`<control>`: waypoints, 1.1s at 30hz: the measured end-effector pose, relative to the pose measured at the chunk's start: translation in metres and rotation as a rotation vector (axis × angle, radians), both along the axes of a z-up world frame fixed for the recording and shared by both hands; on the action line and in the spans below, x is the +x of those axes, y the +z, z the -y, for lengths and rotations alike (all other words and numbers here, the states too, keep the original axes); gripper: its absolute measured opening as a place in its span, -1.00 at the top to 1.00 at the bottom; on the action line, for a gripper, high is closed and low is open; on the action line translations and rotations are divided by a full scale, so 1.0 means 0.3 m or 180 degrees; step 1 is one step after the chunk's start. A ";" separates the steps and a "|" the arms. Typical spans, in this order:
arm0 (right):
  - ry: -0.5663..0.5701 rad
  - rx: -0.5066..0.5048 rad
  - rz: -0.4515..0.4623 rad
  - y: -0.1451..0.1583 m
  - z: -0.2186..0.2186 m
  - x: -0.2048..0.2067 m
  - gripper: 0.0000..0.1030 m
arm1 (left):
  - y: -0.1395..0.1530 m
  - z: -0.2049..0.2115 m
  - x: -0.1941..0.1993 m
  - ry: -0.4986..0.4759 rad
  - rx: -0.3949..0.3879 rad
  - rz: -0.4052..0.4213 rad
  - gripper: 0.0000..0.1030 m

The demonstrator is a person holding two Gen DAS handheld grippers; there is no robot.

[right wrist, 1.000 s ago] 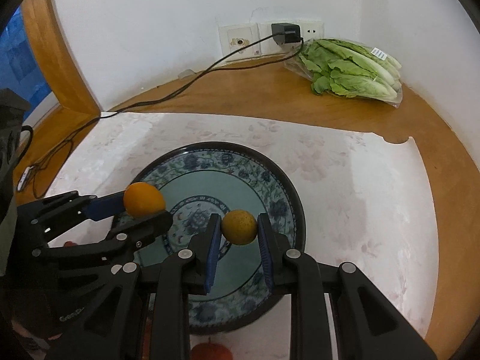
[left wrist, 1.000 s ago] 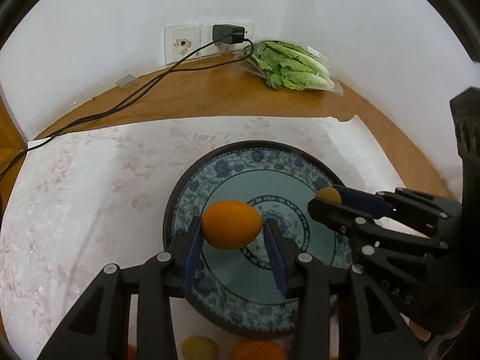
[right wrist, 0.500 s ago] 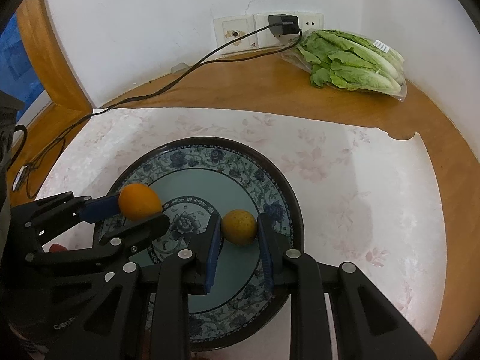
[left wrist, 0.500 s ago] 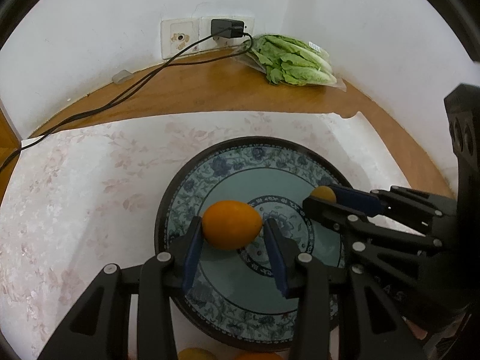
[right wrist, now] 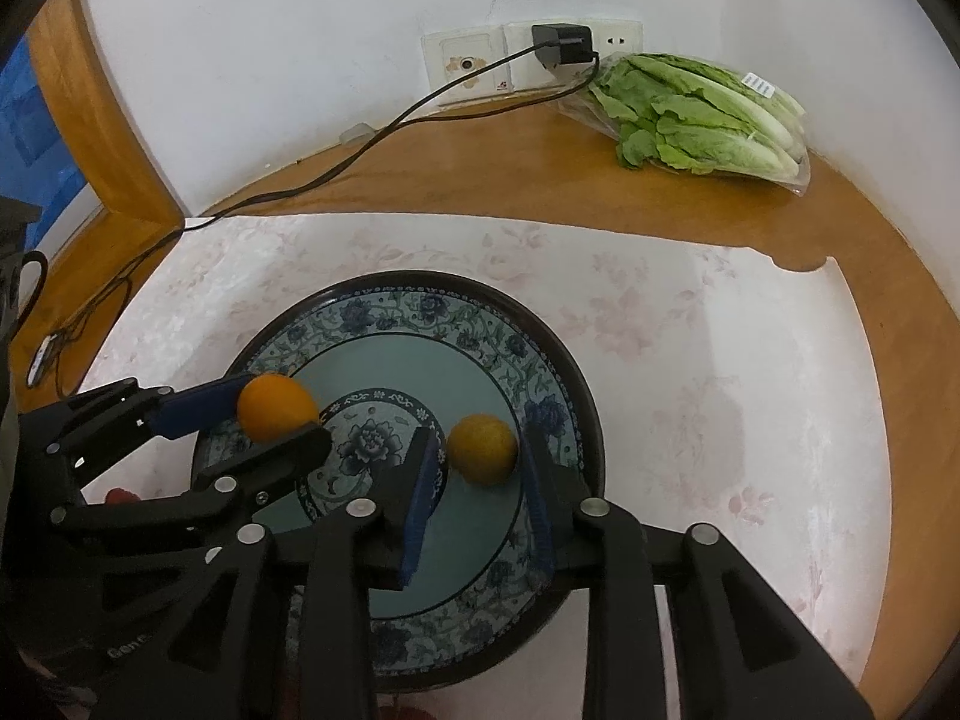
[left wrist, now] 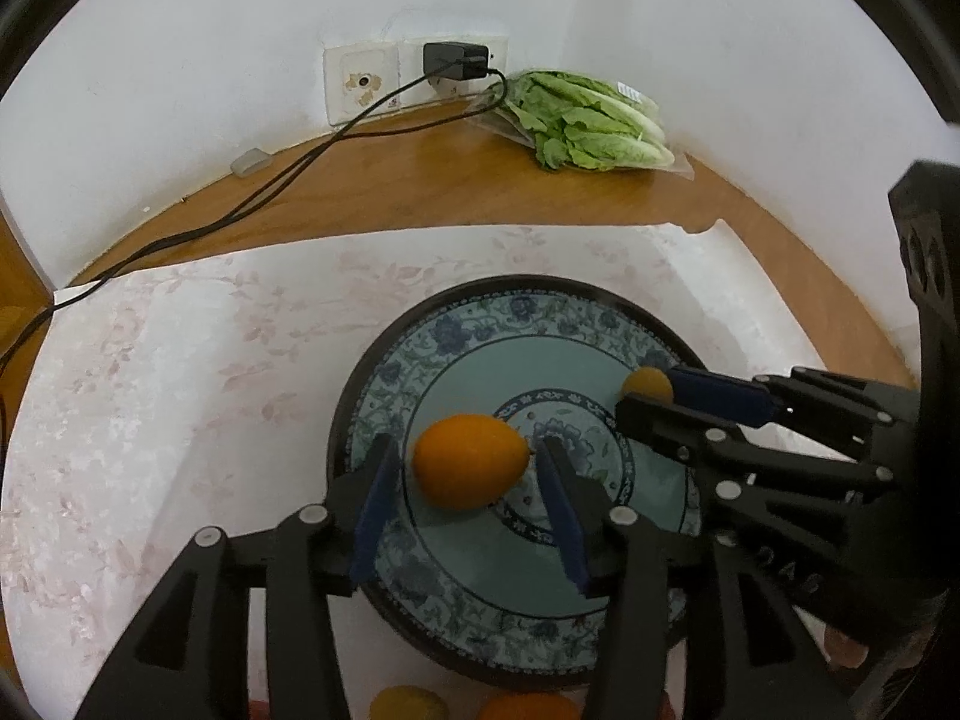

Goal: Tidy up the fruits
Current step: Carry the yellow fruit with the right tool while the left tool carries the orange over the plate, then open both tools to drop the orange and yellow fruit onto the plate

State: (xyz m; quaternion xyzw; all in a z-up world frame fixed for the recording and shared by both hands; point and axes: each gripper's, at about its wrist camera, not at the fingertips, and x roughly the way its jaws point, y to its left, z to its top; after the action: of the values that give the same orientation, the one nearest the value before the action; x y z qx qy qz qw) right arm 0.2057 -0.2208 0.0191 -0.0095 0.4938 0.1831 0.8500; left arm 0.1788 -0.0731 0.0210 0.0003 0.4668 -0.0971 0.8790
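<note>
A blue-patterned plate (left wrist: 456, 348) (right wrist: 540, 360) sits on a pale floral cloth. My left gripper (left wrist: 465, 468) is open, its fingers standing apart on either side of an orange (left wrist: 470, 461) that rests on the plate. My right gripper (right wrist: 480, 456) is open too, with gaps around a smaller yellow-orange fruit (right wrist: 483, 449) on the plate. Each gripper shows in the other's view: the right (left wrist: 654, 396) and the left (right wrist: 282, 420).
More fruits (left wrist: 408, 705) lie at the near edge below the plate. A bag of lettuce (right wrist: 702, 114) lies at the back right by the wall. A charger cable (right wrist: 360, 150) runs across the wooden table (right wrist: 480, 180) from a wall socket.
Both grippers have opened and let go of their fruits, which now rest on the plate. Both have also moved lower towards the plate.
</note>
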 end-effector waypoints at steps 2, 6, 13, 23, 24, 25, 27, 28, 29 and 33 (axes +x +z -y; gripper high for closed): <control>-0.0021 0.0030 0.0013 0.010 0.010 -0.008 0.33 | 0.013 -0.006 -0.009 0.0014 -0.0019 0.0020 -0.15; -0.0056 0.0088 0.0039 0.041 0.025 -0.034 0.27 | 0.042 -0.016 -0.033 -0.0001 -0.0053 0.0042 -0.23; -0.0088 0.0114 0.0091 0.096 0.034 -0.104 0.20 | 0.077 -0.032 -0.091 -0.0005 -0.0056 0.0021 -0.25; -0.0062 0.0130 0.0138 0.163 0.026 -0.230 0.19 | 0.144 -0.080 -0.206 0.0005 -0.0093 0.0072 -0.25; -0.0068 0.0151 0.0140 0.171 0.027 -0.248 0.19 | 0.150 -0.089 -0.218 0.0015 -0.0104 0.0074 -0.25; -0.0072 0.0163 0.0139 0.174 0.028 -0.257 0.19 | 0.154 -0.095 -0.227 0.0024 -0.0112 0.0077 -0.25; -0.0085 0.0178 0.0135 0.181 0.028 -0.276 0.19 | 0.162 -0.112 -0.251 0.0053 -0.0123 0.0083 -0.26; -0.0083 0.0183 0.0131 0.185 0.028 -0.292 0.19 | 0.165 -0.118 -0.261 0.0065 -0.0128 0.0086 -0.26; -0.0082 0.0185 0.0129 0.187 0.027 -0.298 0.19 | 0.167 -0.127 -0.272 0.0077 -0.0134 0.0087 -0.26; -0.0072 0.0204 0.0123 0.190 0.024 -0.343 0.19 | 0.169 -0.161 -0.313 0.0144 -0.0149 0.0078 -0.26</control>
State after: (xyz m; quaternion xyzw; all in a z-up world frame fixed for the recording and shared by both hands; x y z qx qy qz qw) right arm 0.1029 -0.2280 0.0761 0.0198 0.4712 0.1889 0.8613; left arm 0.0848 -0.0249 0.0717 -0.0296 0.4535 -0.0880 0.8864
